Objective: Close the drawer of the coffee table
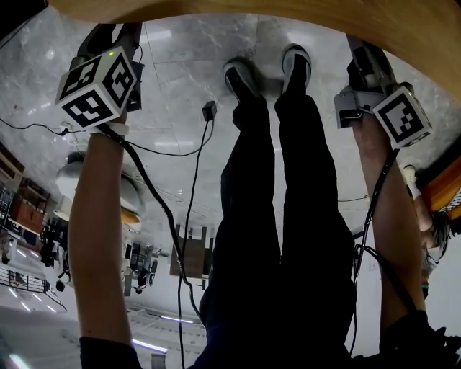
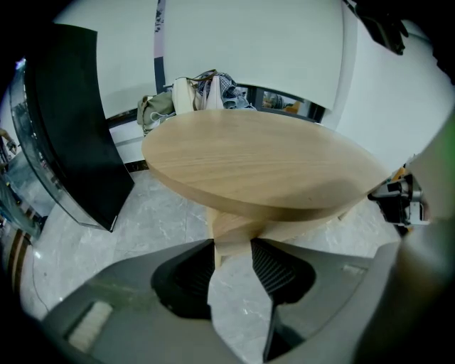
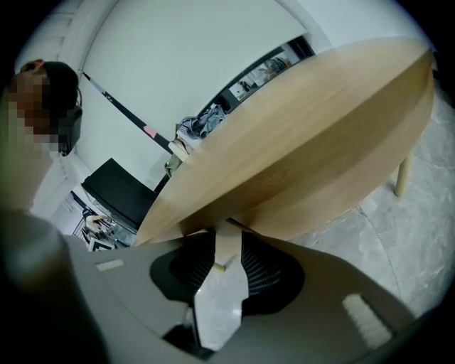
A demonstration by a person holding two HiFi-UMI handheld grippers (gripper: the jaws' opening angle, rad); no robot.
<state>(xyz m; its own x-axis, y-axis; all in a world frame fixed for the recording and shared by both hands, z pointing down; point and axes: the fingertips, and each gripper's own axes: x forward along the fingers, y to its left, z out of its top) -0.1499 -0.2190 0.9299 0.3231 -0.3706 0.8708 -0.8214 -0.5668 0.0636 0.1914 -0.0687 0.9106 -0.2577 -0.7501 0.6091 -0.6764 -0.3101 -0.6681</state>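
The coffee table has a round, light wooden top (image 2: 256, 163), also seen tilted in the right gripper view (image 3: 306, 135); its near edge (image 1: 252, 9) runs across the top of the head view. Beneath the top a pale wooden part (image 2: 234, 226) shows beyond the left jaws; I cannot tell whether it is the drawer. My left gripper (image 2: 233, 250) is open, nothing between its fingers, close to the table's rim (image 1: 115, 30). My right gripper (image 3: 227, 249) is open too, with a wooden piece (image 3: 226, 245) beyond its gap, apart from the pads, and it sits at the rim (image 1: 358, 45).
The person's legs and shoes (image 1: 238, 76) stand on the grey marble floor between the two arms. A cable with a plug (image 1: 209, 110) trails over the floor. A black panel (image 2: 78, 121) leans left of the table, bags (image 2: 199, 92) lie behind it. A table leg (image 3: 403, 178) stands at the right.
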